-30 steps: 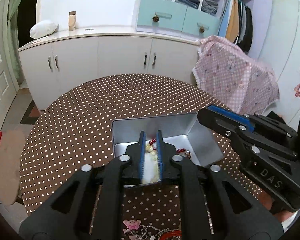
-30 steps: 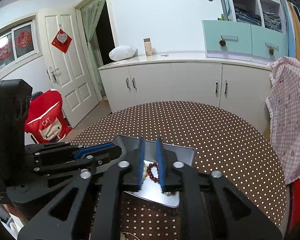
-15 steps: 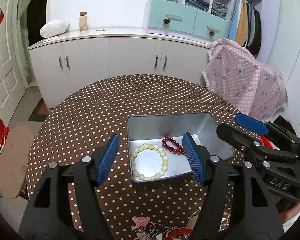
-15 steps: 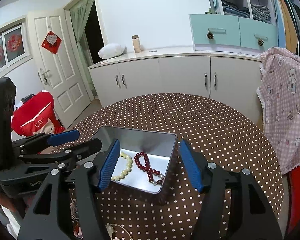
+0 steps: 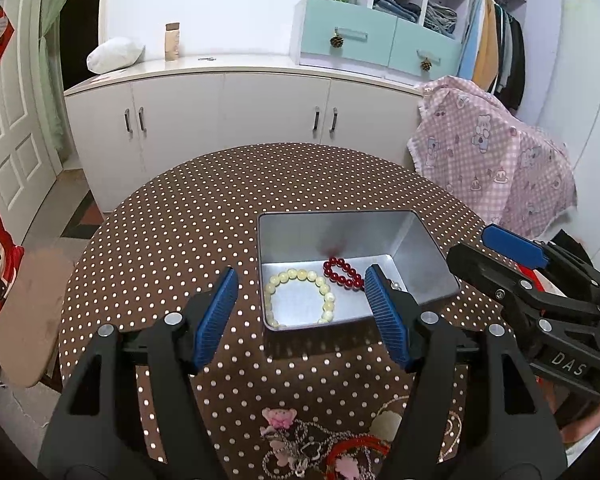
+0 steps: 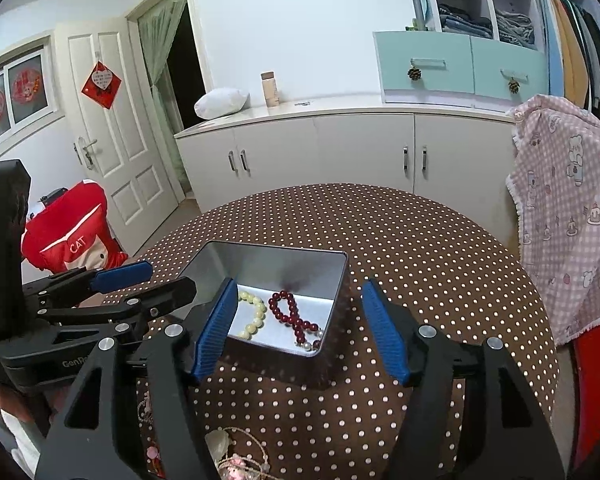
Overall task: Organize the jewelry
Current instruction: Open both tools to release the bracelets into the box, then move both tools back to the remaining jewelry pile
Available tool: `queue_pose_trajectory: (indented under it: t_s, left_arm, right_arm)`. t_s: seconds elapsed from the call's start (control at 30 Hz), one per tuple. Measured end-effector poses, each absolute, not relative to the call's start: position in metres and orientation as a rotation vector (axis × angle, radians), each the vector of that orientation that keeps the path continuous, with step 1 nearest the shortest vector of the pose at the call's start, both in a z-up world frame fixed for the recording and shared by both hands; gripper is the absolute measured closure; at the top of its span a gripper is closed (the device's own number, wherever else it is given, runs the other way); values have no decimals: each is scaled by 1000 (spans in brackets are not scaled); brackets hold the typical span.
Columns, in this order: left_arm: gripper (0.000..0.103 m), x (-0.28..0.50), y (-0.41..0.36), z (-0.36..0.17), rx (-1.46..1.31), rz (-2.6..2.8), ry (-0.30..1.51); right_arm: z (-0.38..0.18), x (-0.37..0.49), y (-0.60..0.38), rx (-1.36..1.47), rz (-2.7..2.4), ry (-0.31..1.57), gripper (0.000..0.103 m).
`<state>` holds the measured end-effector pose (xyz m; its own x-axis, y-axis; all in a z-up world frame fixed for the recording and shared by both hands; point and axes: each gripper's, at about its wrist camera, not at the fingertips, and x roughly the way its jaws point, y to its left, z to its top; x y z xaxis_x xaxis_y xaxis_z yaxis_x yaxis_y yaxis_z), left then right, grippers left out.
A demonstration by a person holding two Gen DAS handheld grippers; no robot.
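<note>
- You are holding the left gripper (image 5: 302, 312) spread wide, gripping nothing, near the metal tin (image 5: 352, 236).
- Your right gripper (image 6: 300, 328) is opening, empty, before the tin holding a cream bead bracelet (image 5: 300, 296) and red bead bracelet (image 6: 294, 314).

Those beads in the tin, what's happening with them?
A person is tidying jewelry with two tongs. A cream bracelet and a red bracelet lie in the tin on the dotted table. The left tongs are open and empty; the right tongs are opening, holding nothing. More jewelry waits near the table's edge.
</note>
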<state>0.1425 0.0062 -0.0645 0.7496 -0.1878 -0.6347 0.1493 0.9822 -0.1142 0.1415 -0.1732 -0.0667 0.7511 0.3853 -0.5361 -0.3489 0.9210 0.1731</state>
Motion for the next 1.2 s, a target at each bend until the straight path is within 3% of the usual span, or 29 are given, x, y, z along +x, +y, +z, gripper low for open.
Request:
queue_pose_trajectory:
  t_s: [1.2]
  left_arm:
    - [36, 71, 25, -111, -95, -145, 786]
  right_arm:
    - [-100, 72, -139, 11, 420, 689, 37]
